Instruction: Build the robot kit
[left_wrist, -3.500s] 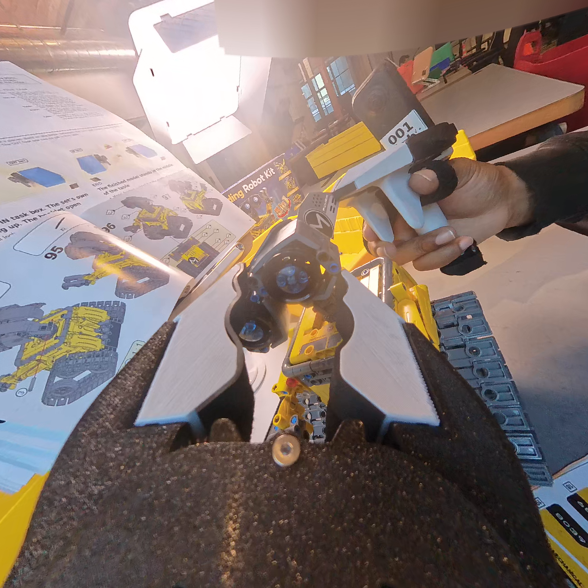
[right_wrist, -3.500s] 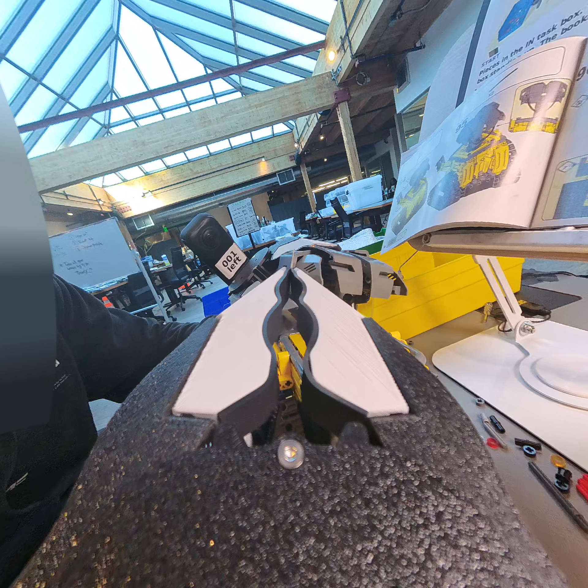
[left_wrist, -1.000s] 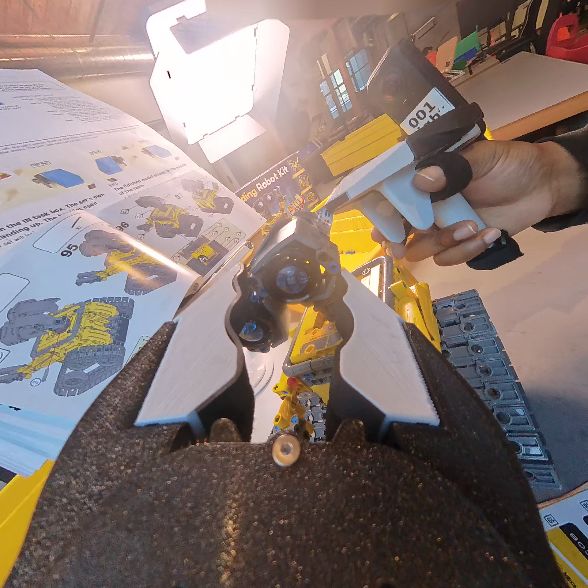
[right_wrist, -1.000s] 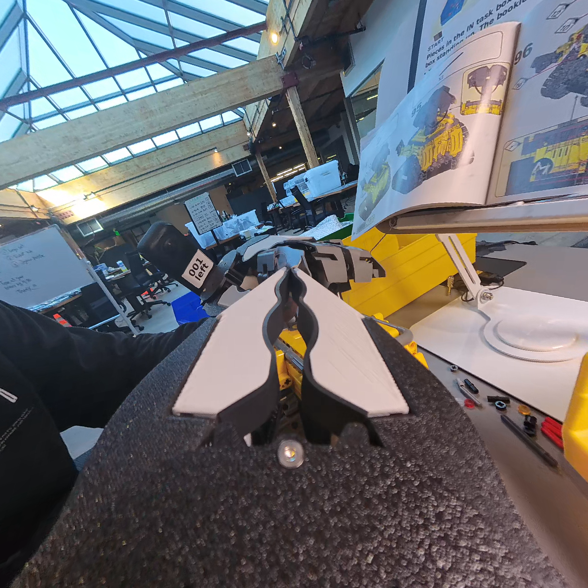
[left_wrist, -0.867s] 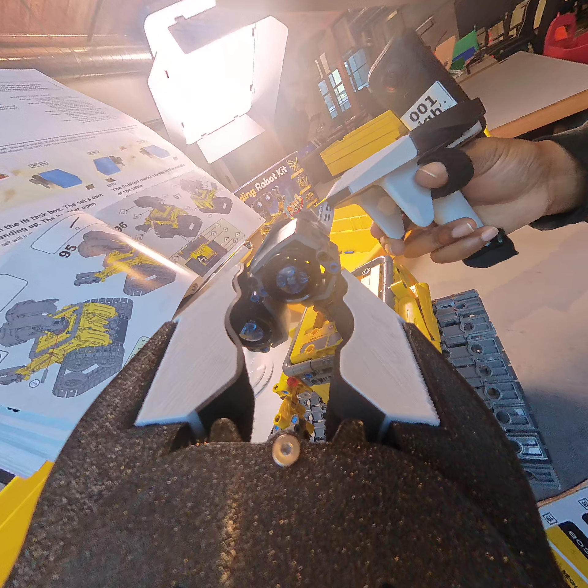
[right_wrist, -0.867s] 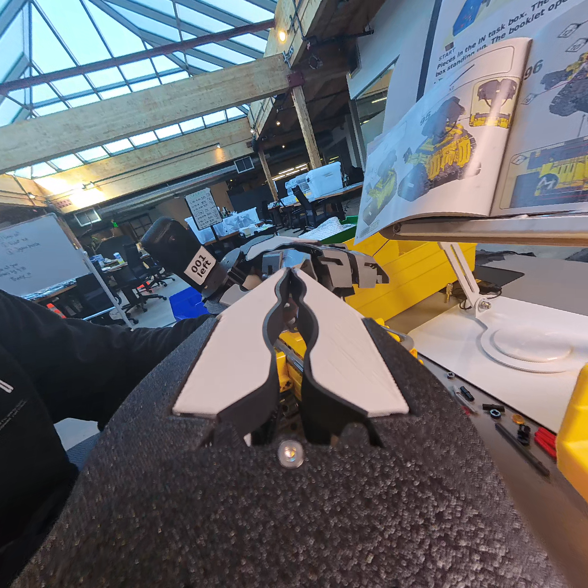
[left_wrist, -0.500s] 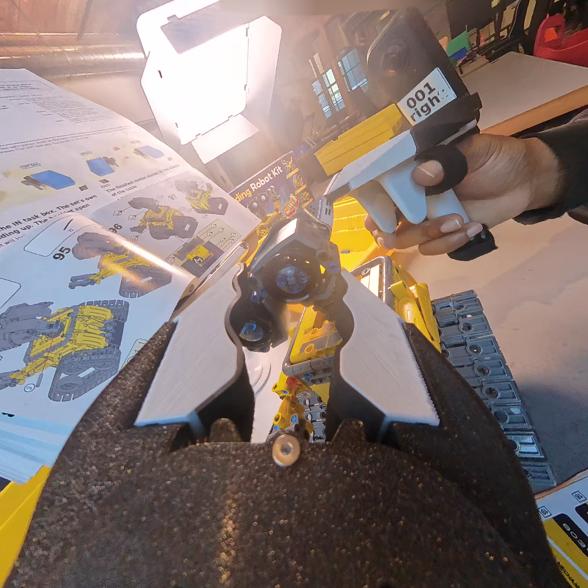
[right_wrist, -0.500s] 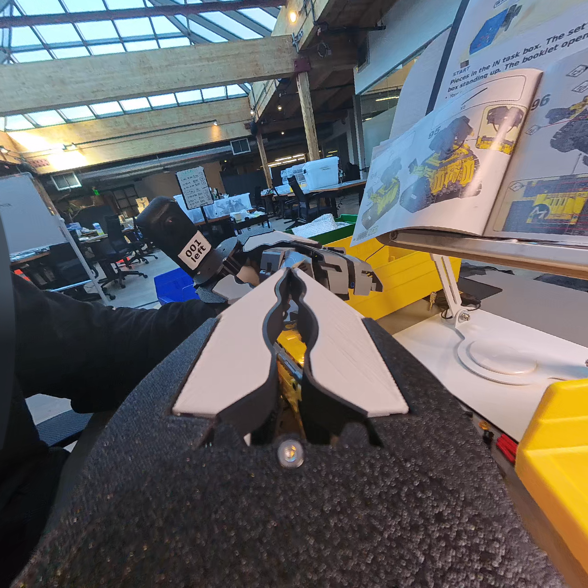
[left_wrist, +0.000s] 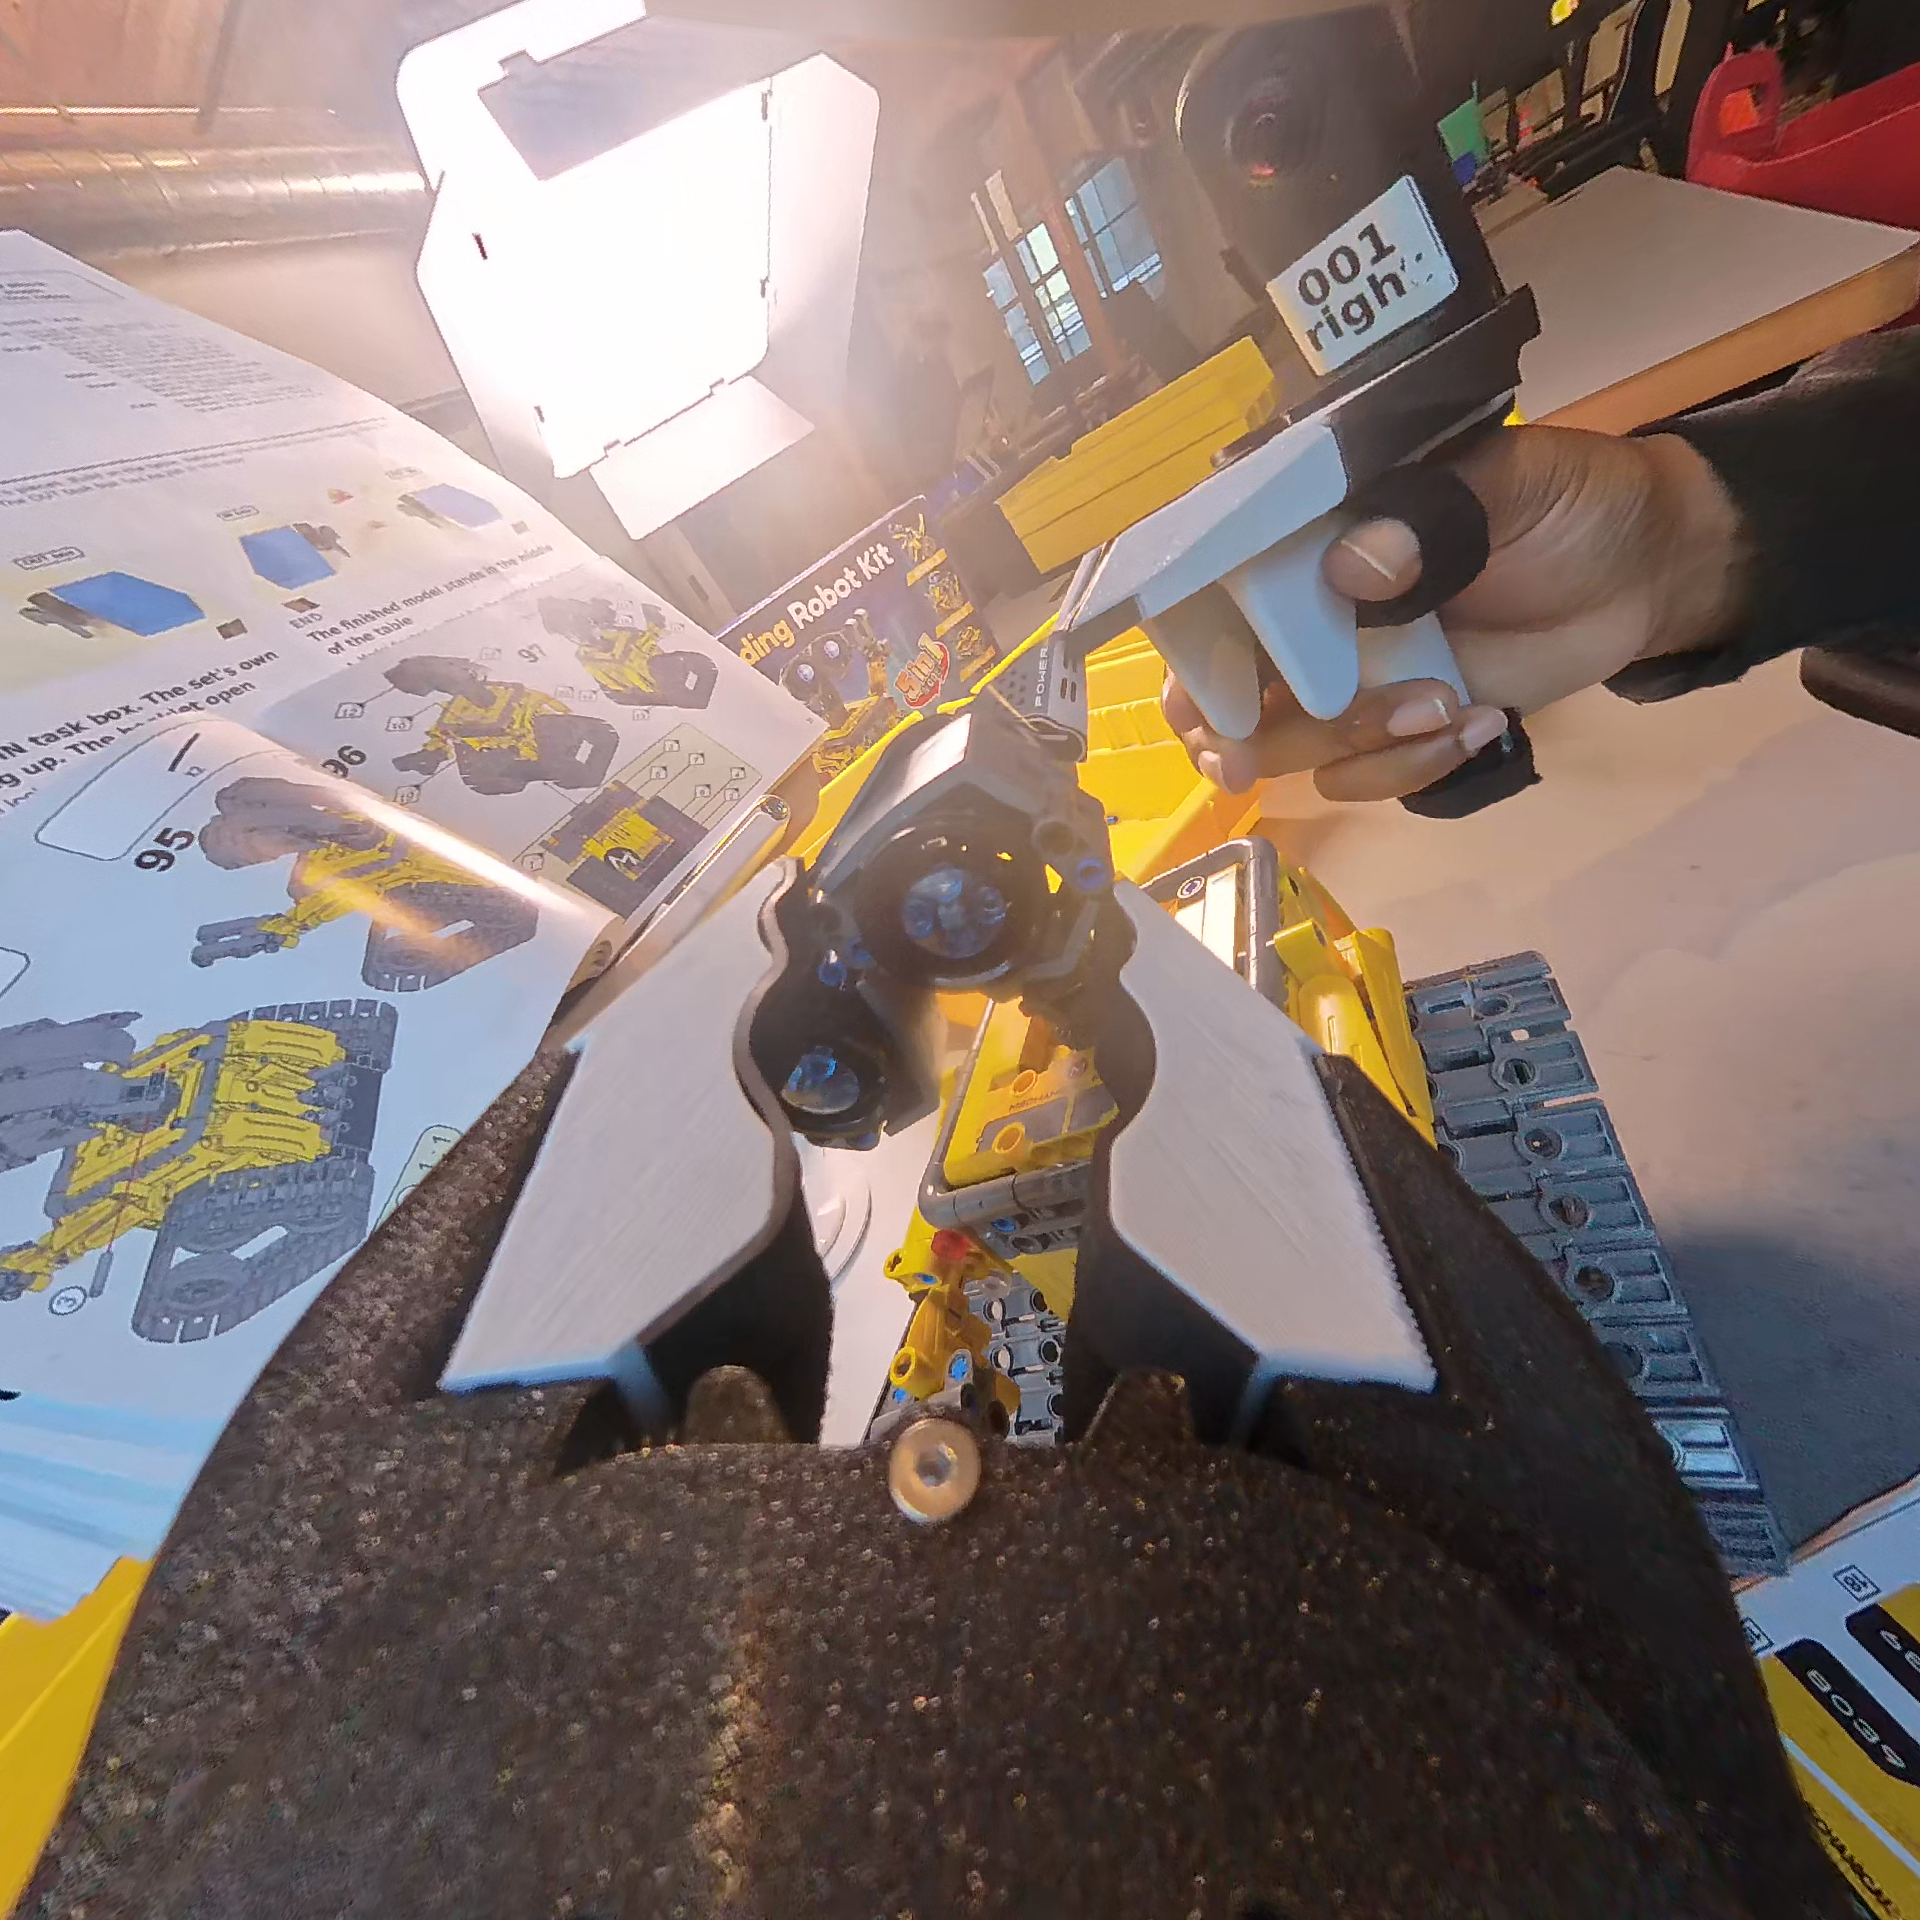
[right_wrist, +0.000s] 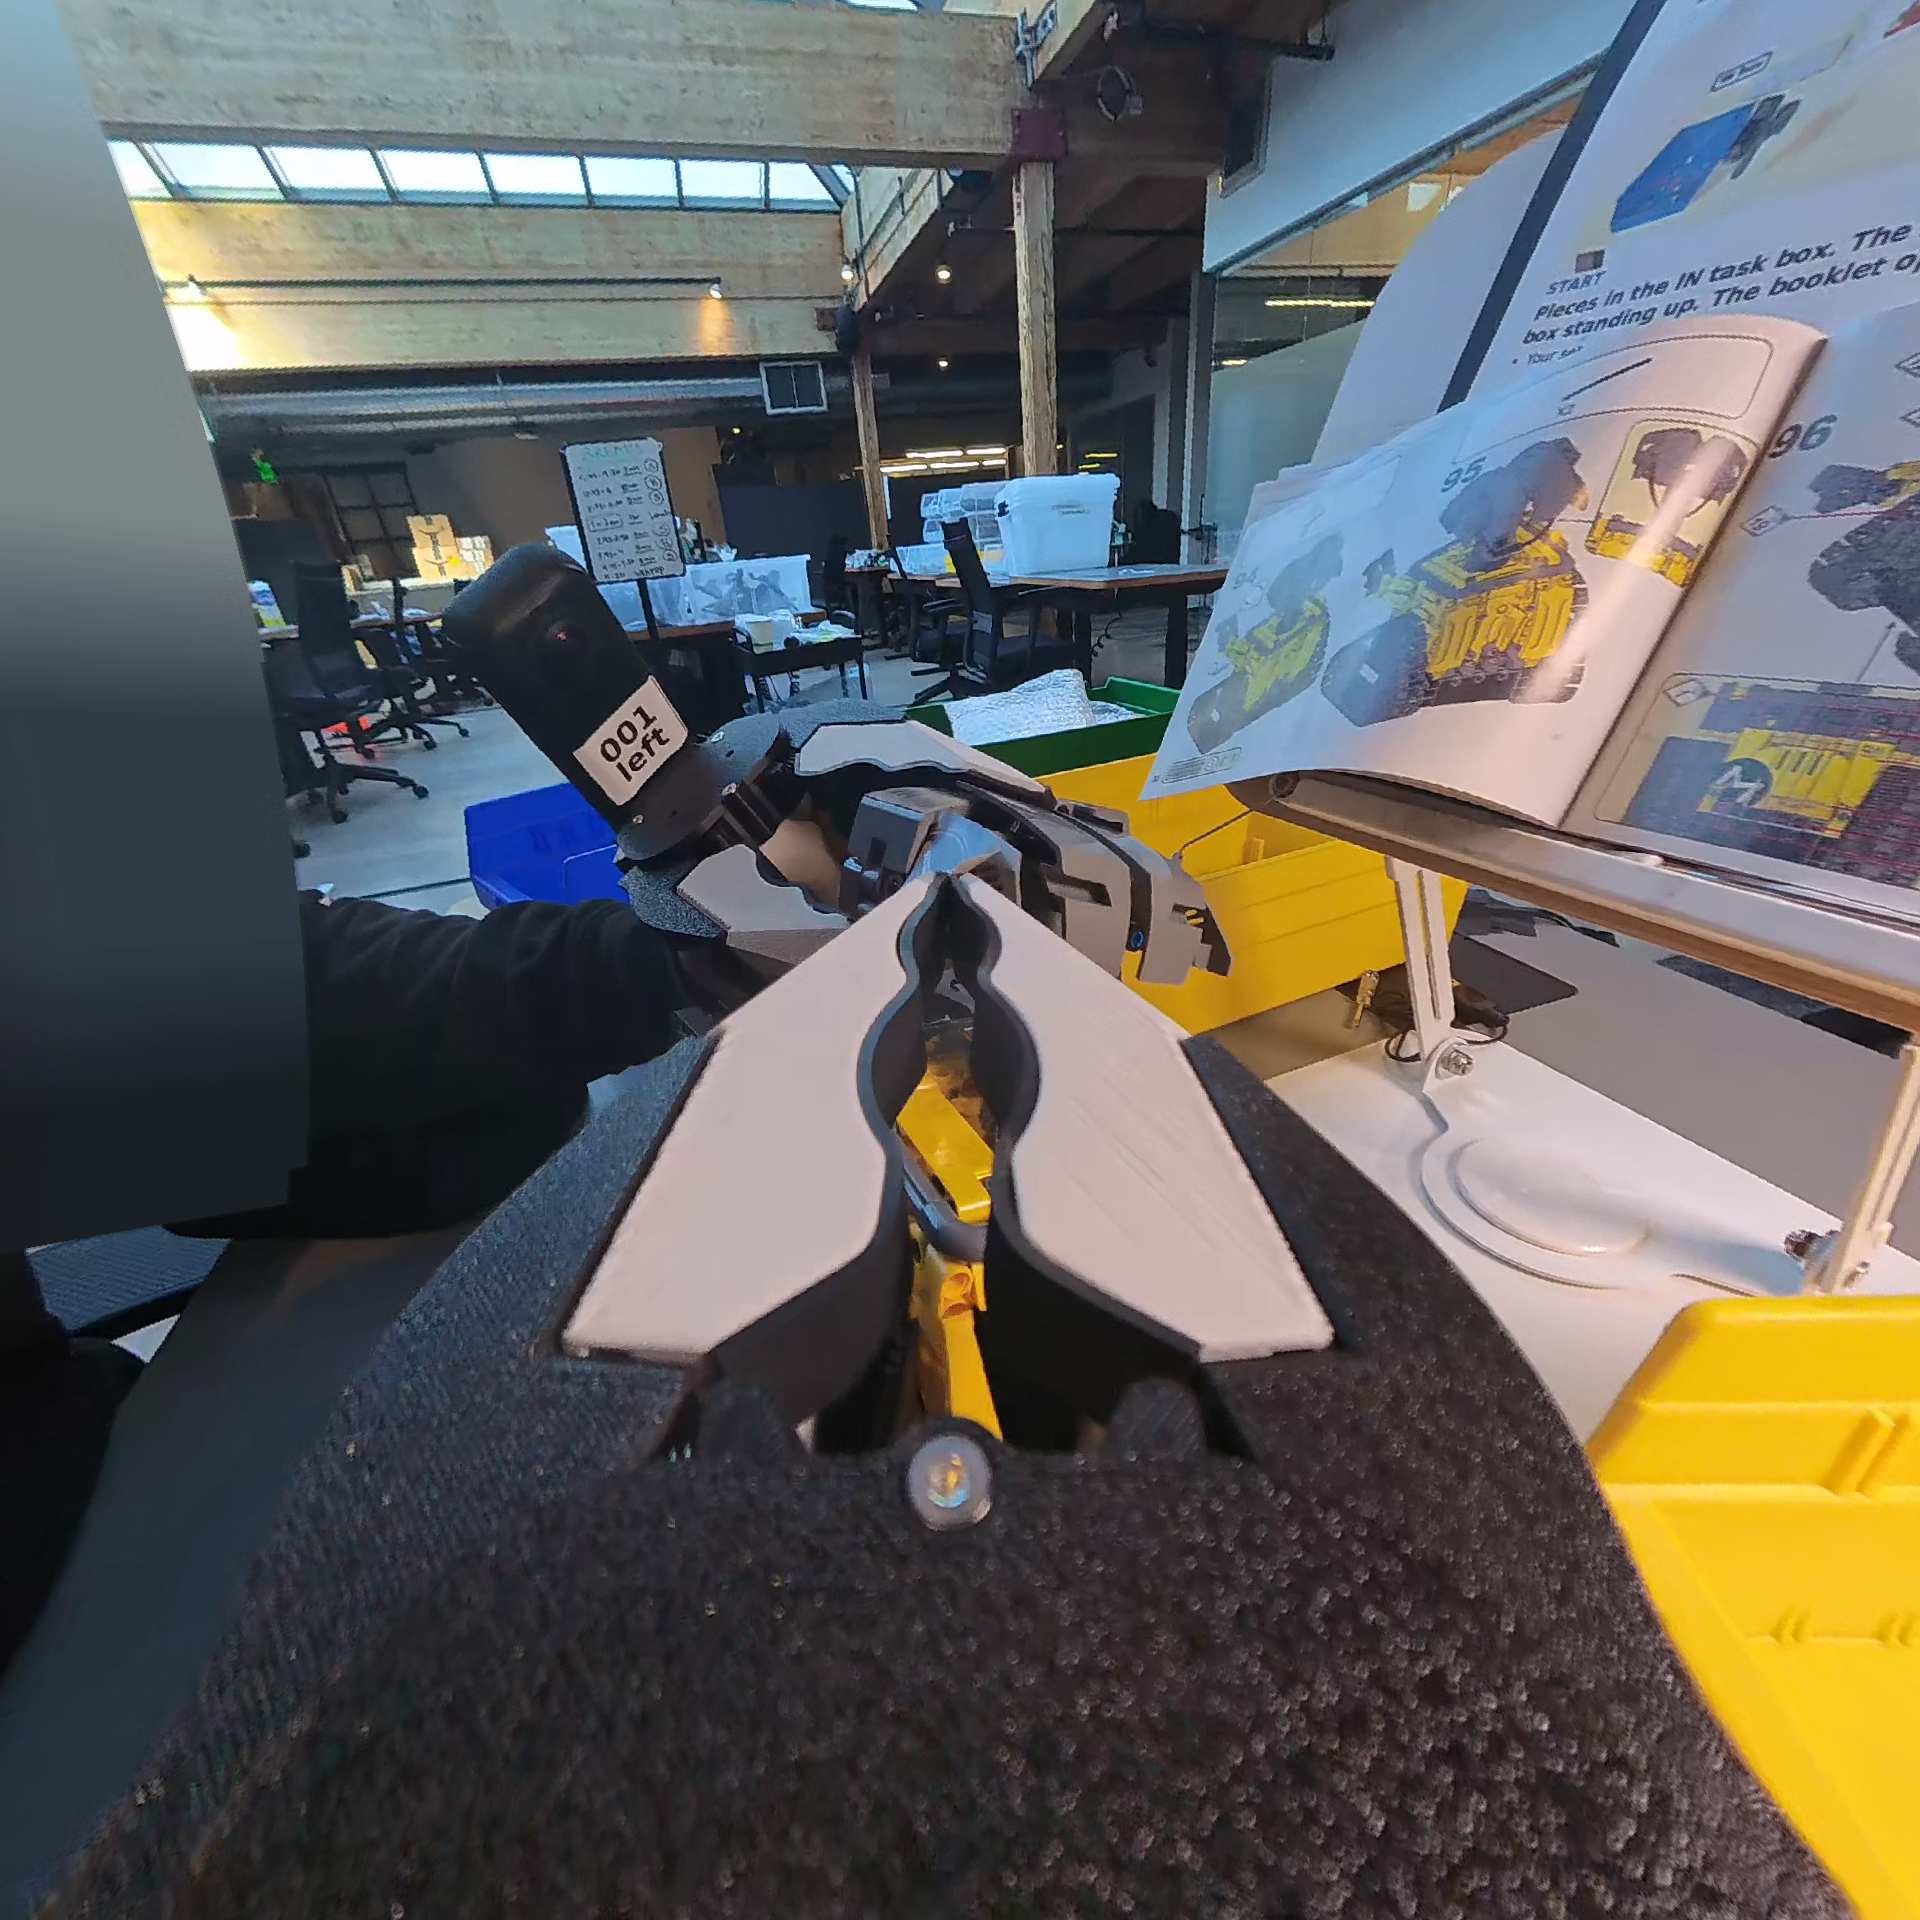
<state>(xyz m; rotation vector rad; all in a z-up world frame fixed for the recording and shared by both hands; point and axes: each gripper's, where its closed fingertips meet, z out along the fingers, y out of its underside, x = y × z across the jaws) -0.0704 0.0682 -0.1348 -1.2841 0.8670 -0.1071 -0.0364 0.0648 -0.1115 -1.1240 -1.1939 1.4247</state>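
While both grippers are clamping the yellow tracked robot model (left_wrist: 1340, 1029), things are looking cramped.
Left gripper (left_wrist: 940, 935) is squeezing its grey binocular head (left_wrist: 935, 914); right gripper (right_wrist: 948, 904) is pinched nearly closed on the yellow body. Twisting could be popping the head off, and the booklet stand (right_wrist: 1558, 852) and yellow bin (right_wrist: 1787, 1475) are crowding the right.

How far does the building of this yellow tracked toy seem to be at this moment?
Done: the yellow brick-built body already carries its grey link track. In hand: the left gripper clamps the grey two-lens head above the body, and the right gripper pinches a small grey plate on the head's top. Left: whether the head is locked on cannot be seen.
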